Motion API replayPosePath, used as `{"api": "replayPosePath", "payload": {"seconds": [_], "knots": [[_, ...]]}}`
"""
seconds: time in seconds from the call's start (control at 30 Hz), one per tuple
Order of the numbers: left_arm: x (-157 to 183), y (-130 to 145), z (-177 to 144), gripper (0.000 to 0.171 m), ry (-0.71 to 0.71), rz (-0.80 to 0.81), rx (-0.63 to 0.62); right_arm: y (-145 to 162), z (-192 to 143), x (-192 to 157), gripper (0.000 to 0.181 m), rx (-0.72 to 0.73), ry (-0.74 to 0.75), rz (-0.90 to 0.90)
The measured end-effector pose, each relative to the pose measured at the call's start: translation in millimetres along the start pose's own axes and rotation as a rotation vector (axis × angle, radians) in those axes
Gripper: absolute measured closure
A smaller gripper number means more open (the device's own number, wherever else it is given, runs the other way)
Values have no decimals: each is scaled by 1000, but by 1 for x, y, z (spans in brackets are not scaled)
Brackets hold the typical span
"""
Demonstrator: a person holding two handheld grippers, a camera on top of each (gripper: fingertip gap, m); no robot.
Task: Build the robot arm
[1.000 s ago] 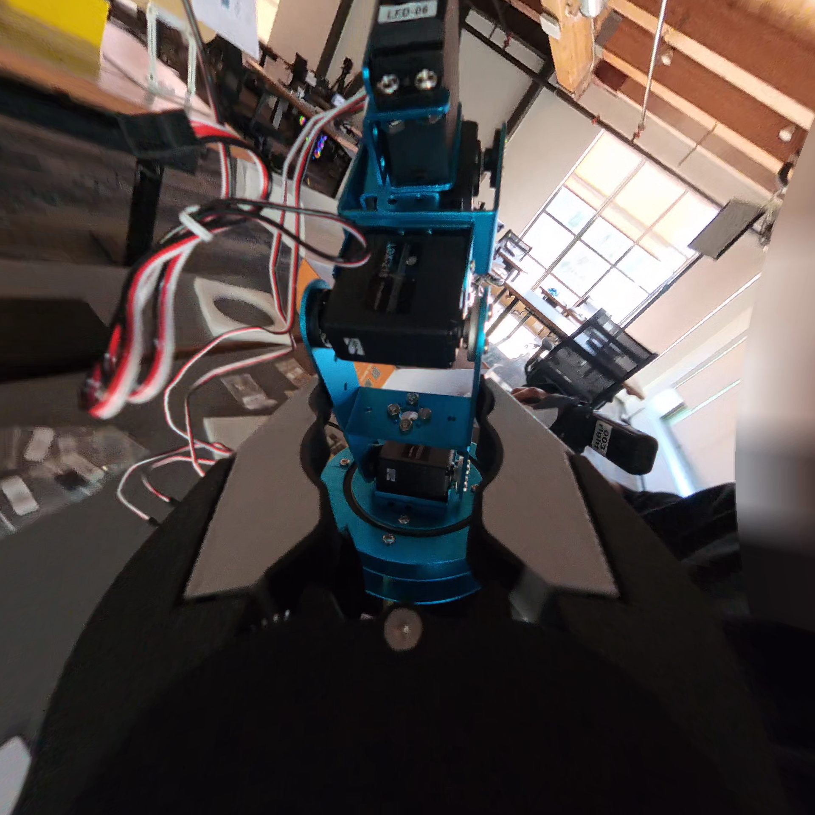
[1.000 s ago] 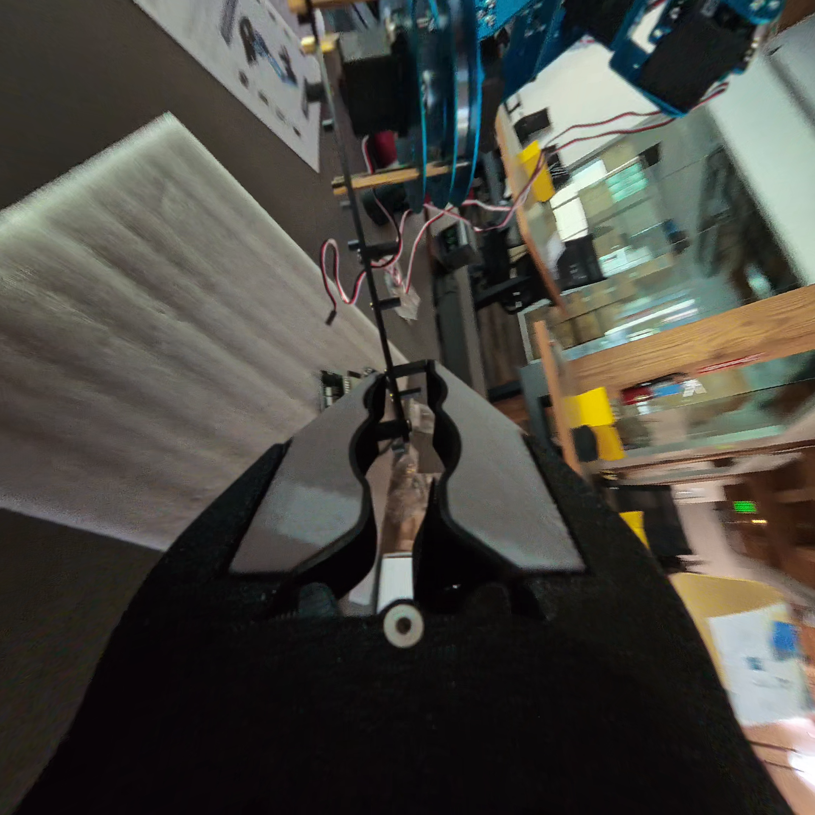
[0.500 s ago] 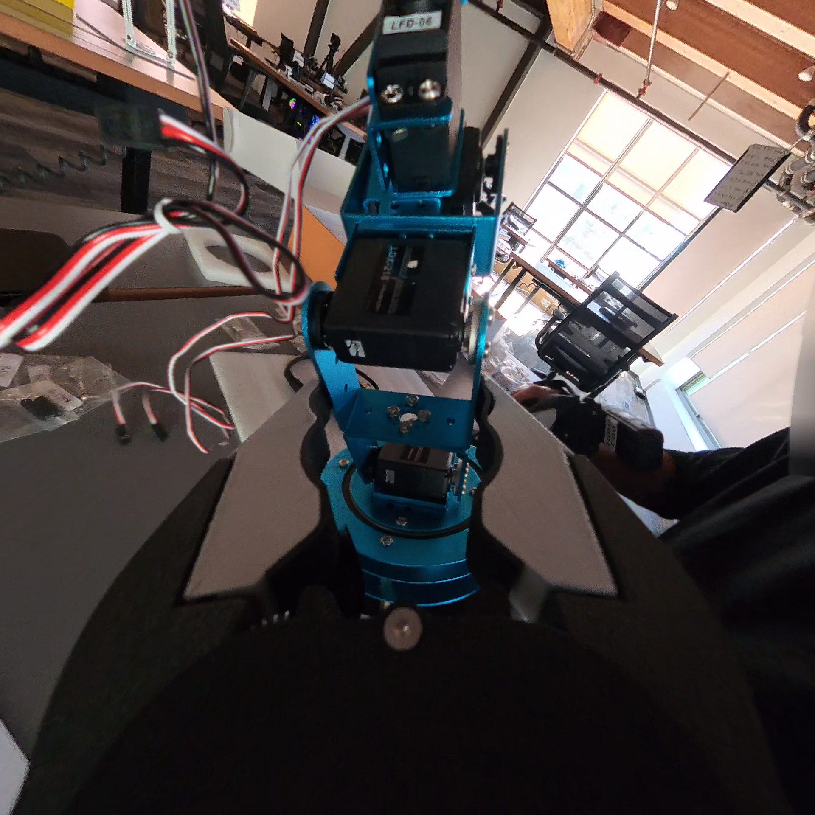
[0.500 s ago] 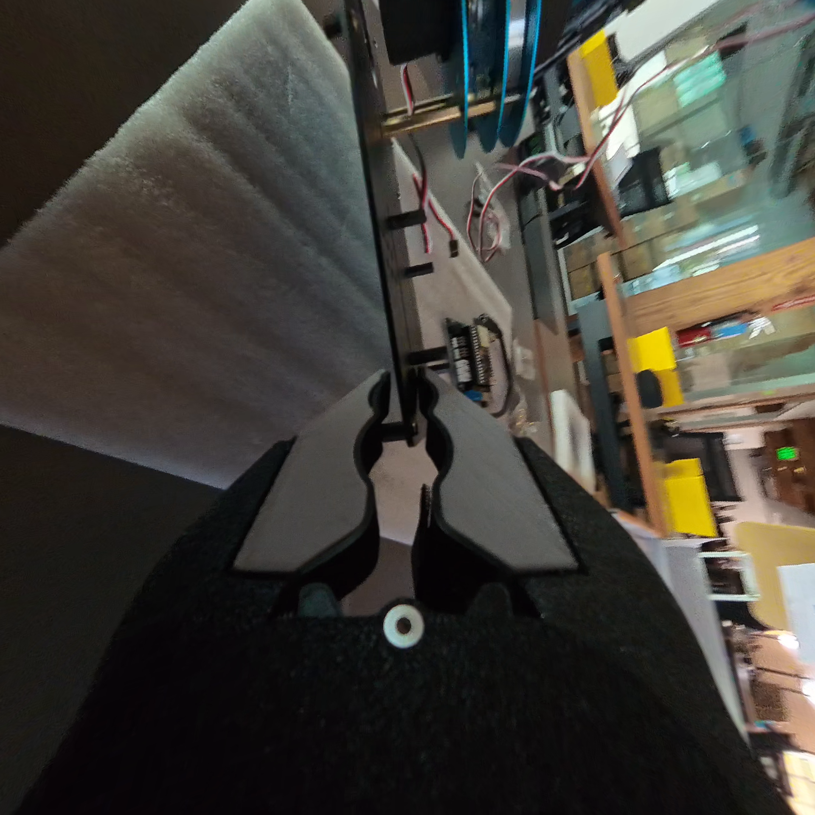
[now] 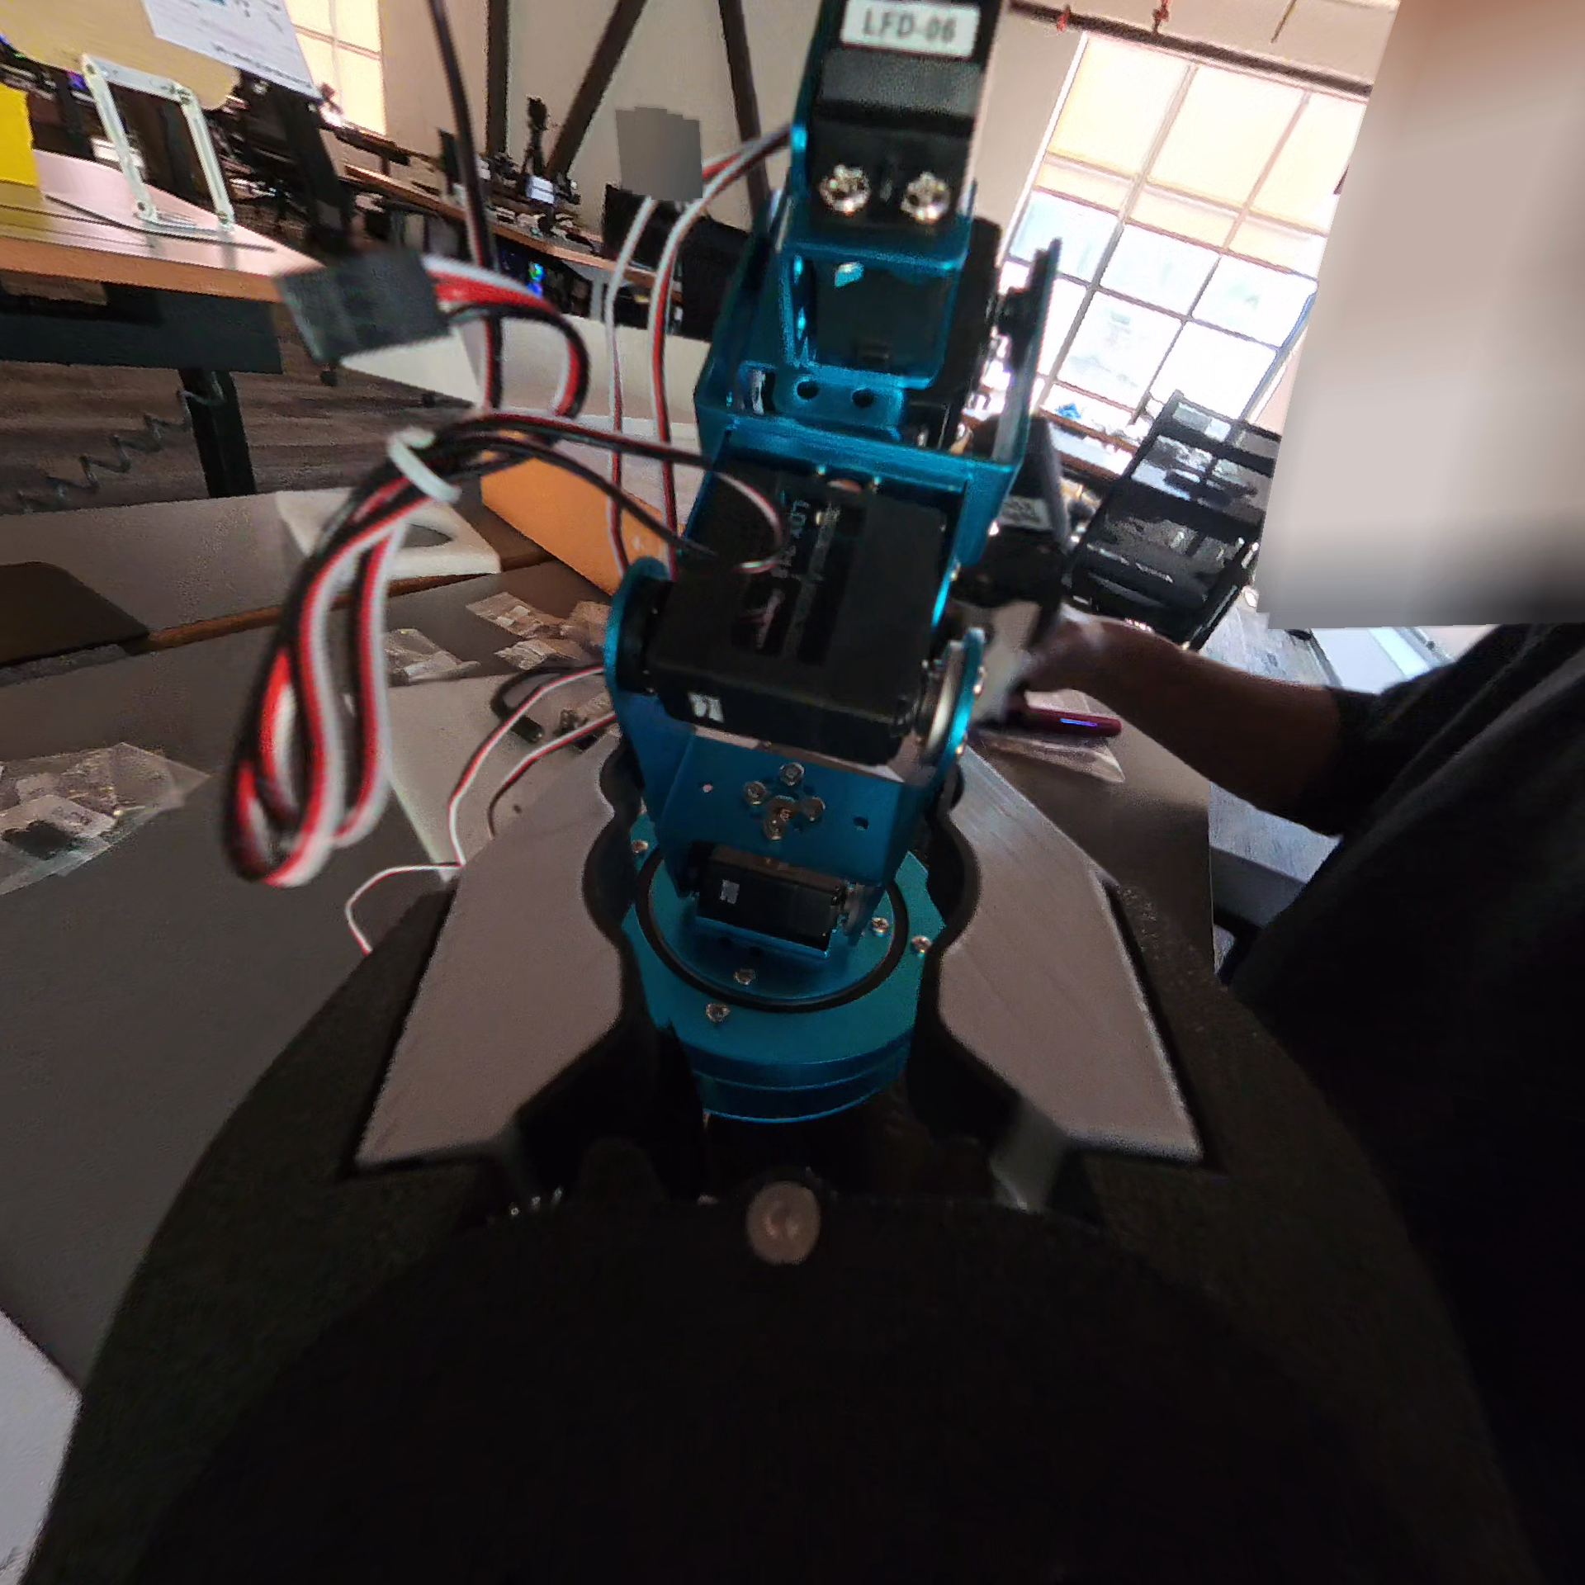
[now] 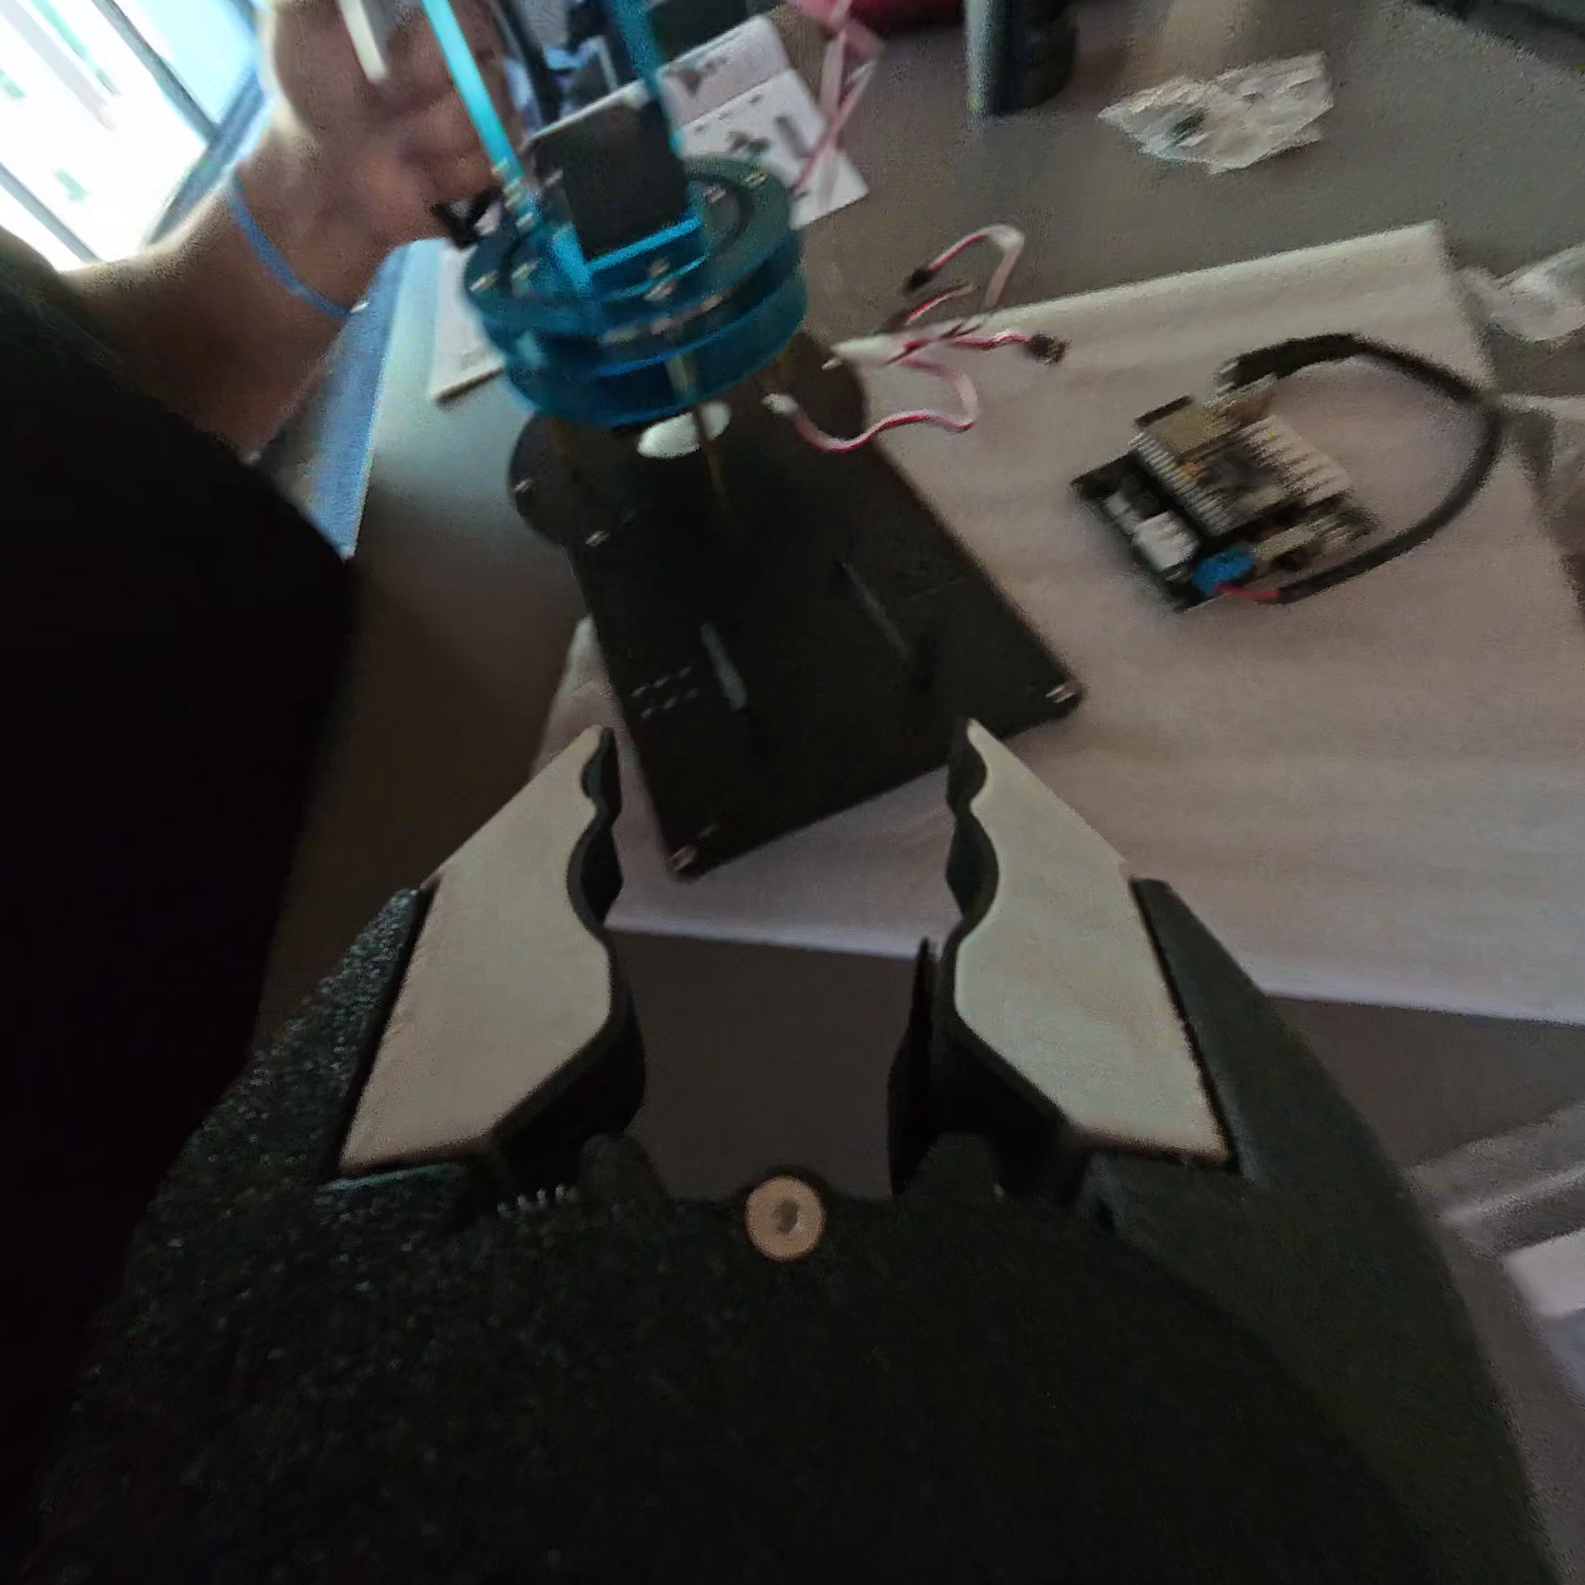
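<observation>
In the left wrist view my left gripper (image 5: 785, 798) is shut on the round blue base (image 5: 776, 1021) of a small blue robot arm (image 5: 823, 600). The arm carries black servos and rises away from me. Red, white and black servo wires (image 5: 300, 686) hang loose to its left. In the right wrist view my right gripper (image 6: 785, 755) is open and empty, just short of the near corner of the arm's black base plate (image 6: 772, 617). The plate rests on a white foam sheet (image 6: 1201, 815). The blue base (image 6: 635, 326) stands on posts at the plate's far end.
A circuit board (image 6: 1226, 506) with a black cable lies on the foam to the right. Loose wires (image 6: 926, 343) and plastic bags of small parts (image 6: 1218, 111) lie beyond. A person's hand (image 6: 369, 171) is behind the blue base, and a forearm (image 5: 1201, 712) reaches in at the right.
My right gripper was shut on the black plate's edge. It has opened, let go and drawn back, and the plate now lies flat on the foam. My left gripper keeps its hold.
</observation>
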State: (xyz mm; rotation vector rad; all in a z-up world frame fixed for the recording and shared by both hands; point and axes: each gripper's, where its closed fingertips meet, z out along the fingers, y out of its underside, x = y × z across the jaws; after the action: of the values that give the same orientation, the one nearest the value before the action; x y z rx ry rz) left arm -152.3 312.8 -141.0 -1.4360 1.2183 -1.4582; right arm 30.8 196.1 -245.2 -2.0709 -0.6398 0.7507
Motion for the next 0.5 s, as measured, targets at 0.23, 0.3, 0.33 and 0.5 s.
{"api": "replayPosePath", "payload": {"seconds": [0.23, 0.3, 0.33, 0.5], "knots": [[14, 13, -8, 104, 13, 73, -25, -42, 56, 96, 116, -238, 189, -247], [15, 13, -8, 103, 23, 64, -12, -44, 74, 112, 114, -308, 160, -268], [15, 13, -8, 104, 22, 65, -10, -46, 81, 118, 115, -317, 139, -247], [16, 13, -11, 101, 11, 36, 35, -34, 97, 140, 107, -440, 110, -246]]}}
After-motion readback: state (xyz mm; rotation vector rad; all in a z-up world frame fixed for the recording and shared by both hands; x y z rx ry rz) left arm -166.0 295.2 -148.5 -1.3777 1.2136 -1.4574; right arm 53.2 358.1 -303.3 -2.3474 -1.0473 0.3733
